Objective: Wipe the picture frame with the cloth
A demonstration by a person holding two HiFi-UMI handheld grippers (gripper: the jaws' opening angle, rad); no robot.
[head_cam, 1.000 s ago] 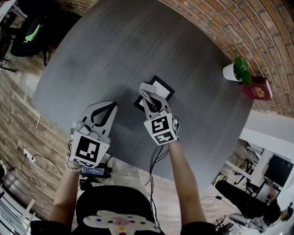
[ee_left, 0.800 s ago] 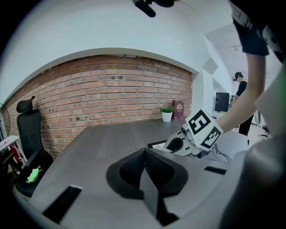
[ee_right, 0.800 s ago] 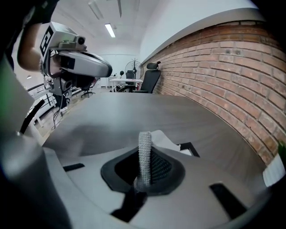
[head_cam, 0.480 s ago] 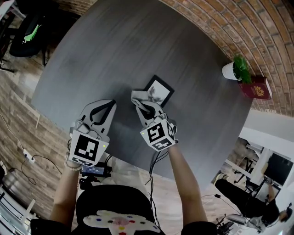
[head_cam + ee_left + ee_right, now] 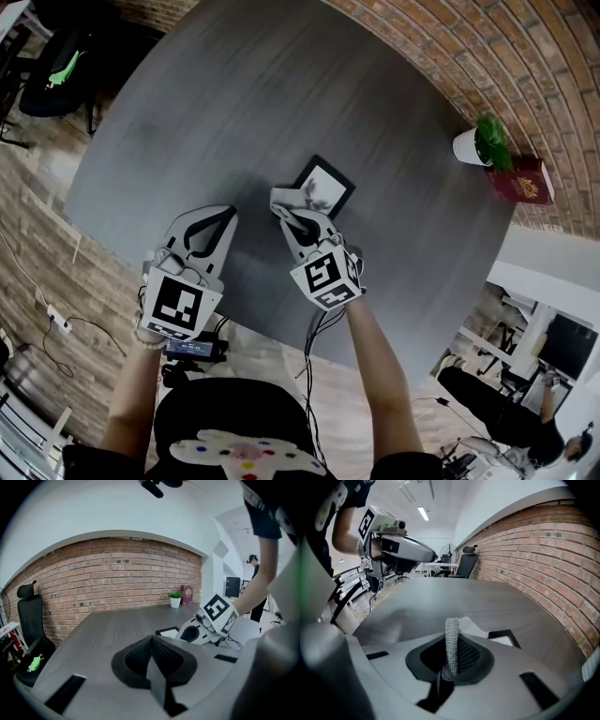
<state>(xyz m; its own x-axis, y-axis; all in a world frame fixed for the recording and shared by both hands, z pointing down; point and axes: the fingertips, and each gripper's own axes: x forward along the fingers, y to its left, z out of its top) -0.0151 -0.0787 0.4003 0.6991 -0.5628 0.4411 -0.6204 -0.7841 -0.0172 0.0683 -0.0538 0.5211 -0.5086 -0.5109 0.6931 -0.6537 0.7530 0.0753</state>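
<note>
Brick walling is backing the grey table [image 5: 187,112]; the picture frame [image 5: 330,183] is lying toward its near edge. Right tongs [image 5: 291,206] are pinching the cloth [image 5: 451,641] at the frame's corner, while left tongs [image 5: 218,221] are hovering closed and empty. Most wiping is seemingly remaining.

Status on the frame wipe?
Left hand-held gripper shut, empty. Right hand-held gripper shut on cloth, at near corner of picture frame. Potted plant, book far off.

Office — brick wall [image 5: 117,581], desk chair [image 5: 27,613]
</note>
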